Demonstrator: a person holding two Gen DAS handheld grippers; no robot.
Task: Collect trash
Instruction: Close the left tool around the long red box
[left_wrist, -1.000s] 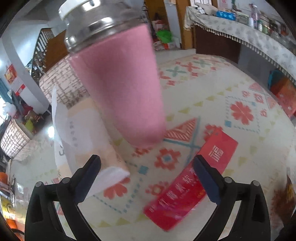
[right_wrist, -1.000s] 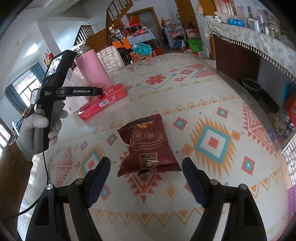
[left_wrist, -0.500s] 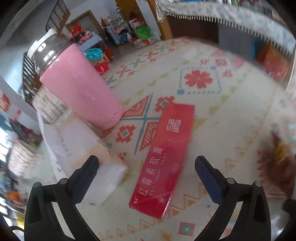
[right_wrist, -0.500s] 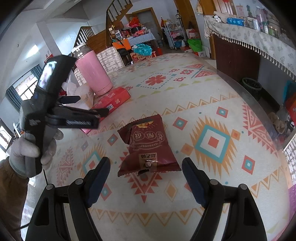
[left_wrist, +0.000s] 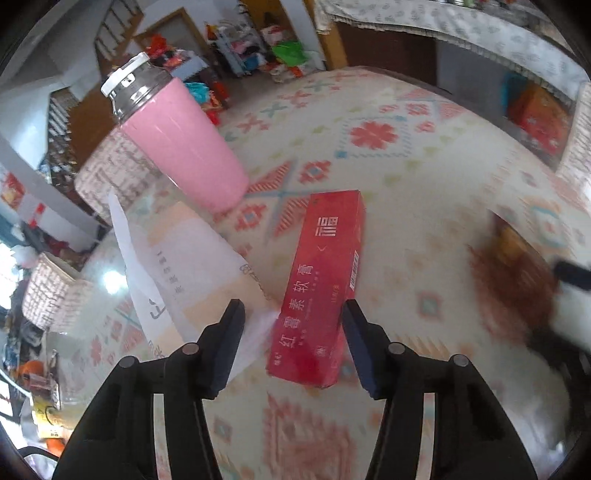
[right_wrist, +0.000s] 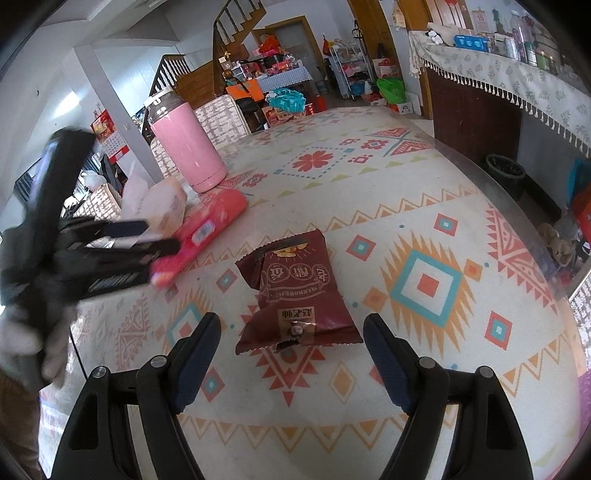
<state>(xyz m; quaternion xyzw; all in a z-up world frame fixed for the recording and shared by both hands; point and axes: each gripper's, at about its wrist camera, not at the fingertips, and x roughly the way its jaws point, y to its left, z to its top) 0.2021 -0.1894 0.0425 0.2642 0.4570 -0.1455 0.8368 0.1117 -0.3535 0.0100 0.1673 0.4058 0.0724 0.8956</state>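
A long red box (left_wrist: 320, 284) with Chinese print lies on the patterned tablecloth. My left gripper (left_wrist: 293, 321) is open, its jaws on either side of the box's near end; its right finger (left_wrist: 356, 343) lies close along the box's edge. The box also shows in the right wrist view (right_wrist: 207, 229), with the blurred left gripper (right_wrist: 140, 236) at it. A dark red snack bag (right_wrist: 295, 295) lies flat just ahead of my right gripper (right_wrist: 291, 350), which is open and empty. The bag appears blurred in the left wrist view (left_wrist: 517, 266).
A pink flask (left_wrist: 177, 144) with a steel top stands behind the box, also in the right wrist view (right_wrist: 184, 147). A soft tissue pack (left_wrist: 192, 258) lies left of the box. The table edge (right_wrist: 517, 206) curves at the right, with a dark bin (right_wrist: 506, 173) on the floor beyond.
My left gripper has swung down and forward to the red box and narrowed its jaws around the near end. The right gripper and snack bag have stayed put.
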